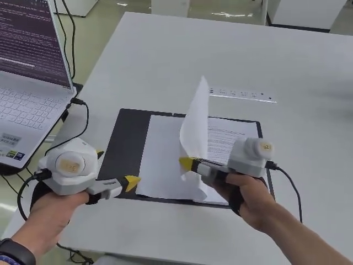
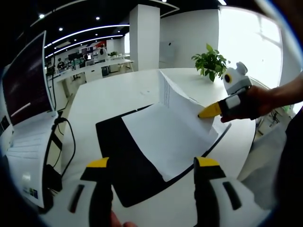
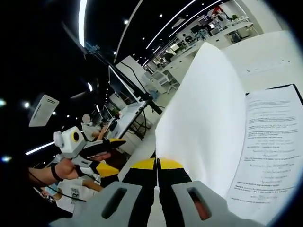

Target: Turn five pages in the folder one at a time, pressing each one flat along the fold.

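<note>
At the left edge of the desk (image 1: 231, 49) we see an open laptop (image 1: 27, 105). Just right of it our left claw (image 1: 131, 182) hovers at the near-left corner of the black folder (image 1: 129, 138), jaws apart and holding nothing. The folder lies open near the near edge of the desk. A blank sheet (image 1: 165, 160) lies flat on its left half. Right of that, one page (image 1: 196, 124) stands almost upright over the middle. Our right claw (image 1: 187, 163) is clamped on the page's near bottom edge, coming in from the right. The printed stack (image 1: 234, 138) lies flat beyond it on the right half. We judge the fold to run from the near edge to the far edge, so the page must fall leftward from the right claw. The left claw is the nearer one to press it flat along that line.
</note>
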A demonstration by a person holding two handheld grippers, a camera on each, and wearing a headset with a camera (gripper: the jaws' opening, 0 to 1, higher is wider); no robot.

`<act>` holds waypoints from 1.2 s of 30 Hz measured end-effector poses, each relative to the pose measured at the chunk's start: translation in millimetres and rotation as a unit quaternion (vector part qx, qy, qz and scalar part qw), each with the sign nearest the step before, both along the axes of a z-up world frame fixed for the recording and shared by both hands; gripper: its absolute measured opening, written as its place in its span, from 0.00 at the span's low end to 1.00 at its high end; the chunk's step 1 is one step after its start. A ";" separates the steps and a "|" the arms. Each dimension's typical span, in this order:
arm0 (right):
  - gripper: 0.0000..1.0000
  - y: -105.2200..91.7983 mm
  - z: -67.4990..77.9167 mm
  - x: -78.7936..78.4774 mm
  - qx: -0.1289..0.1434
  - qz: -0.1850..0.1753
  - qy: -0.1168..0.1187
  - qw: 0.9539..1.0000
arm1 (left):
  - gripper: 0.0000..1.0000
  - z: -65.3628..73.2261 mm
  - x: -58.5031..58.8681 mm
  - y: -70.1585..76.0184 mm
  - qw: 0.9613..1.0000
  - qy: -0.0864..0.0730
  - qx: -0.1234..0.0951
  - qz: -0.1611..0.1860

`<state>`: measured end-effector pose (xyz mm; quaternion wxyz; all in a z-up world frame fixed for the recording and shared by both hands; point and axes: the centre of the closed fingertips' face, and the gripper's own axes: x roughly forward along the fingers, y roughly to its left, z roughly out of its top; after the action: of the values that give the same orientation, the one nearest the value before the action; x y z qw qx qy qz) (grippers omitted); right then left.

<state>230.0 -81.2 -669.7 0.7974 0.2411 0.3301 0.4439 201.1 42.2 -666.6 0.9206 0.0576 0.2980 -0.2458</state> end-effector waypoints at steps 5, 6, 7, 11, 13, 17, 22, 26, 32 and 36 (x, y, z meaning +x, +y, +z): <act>0.00 10.9 -2.3 -2.7 0.001 0.012 0.003 1.000 | 0.70 2.3 0.2 4.3 1.000 -0.002 -0.002 0.004; 0.00 12.2 -3.0 -2.6 0.001 0.013 0.004 1.000 | 0.70 2.4 0.1 4.4 1.000 -0.002 -0.002 0.004; 0.00 13.7 -3.6 -2.8 0.001 0.015 0.004 1.000 | 0.70 3.2 -0.6 4.0 1.000 -0.002 -0.001 0.005; 0.00 21.8 -7.3 -5.2 -0.001 0.025 0.009 1.000 | 0.70 5.2 -1.5 4.5 1.000 -0.003 -0.001 0.003; 0.00 25.6 -9.0 -6.5 -0.002 0.029 0.011 1.000 | 0.70 4.8 -2.0 6.5 1.000 -0.004 -0.001 0.005; 0.00 35.5 -13.0 -9.1 -0.001 0.040 0.020 0.999 | 0.70 4.5 -4.0 9.7 1.000 -0.003 -0.004 0.008; 0.00 47.3 -19.7 -11.7 -0.008 0.052 0.026 0.998 | 0.70 2.4 -6.7 11.6 1.000 0.000 -0.006 0.008; 0.00 51.4 -30.0 -11.9 -0.014 0.058 0.042 0.997 | 0.70 1.2 -7.2 11.2 1.000 0.001 -0.007 0.006; 0.00 58.9 -50.7 -12.8 -0.019 0.062 0.077 0.995 | 0.69 -6.2 -8.7 4.9 1.000 0.006 -0.014 -0.003; 0.00 66.4 -64.6 -13.5 -0.015 0.056 0.108 0.992 | 0.69 -7.8 -11.3 2.1 1.000 0.010 -0.018 -0.003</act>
<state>216.5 -14.8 -734.3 0.7341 0.2570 0.4341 0.4545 189.8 44.3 -674.5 0.9178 0.0397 0.3028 -0.2539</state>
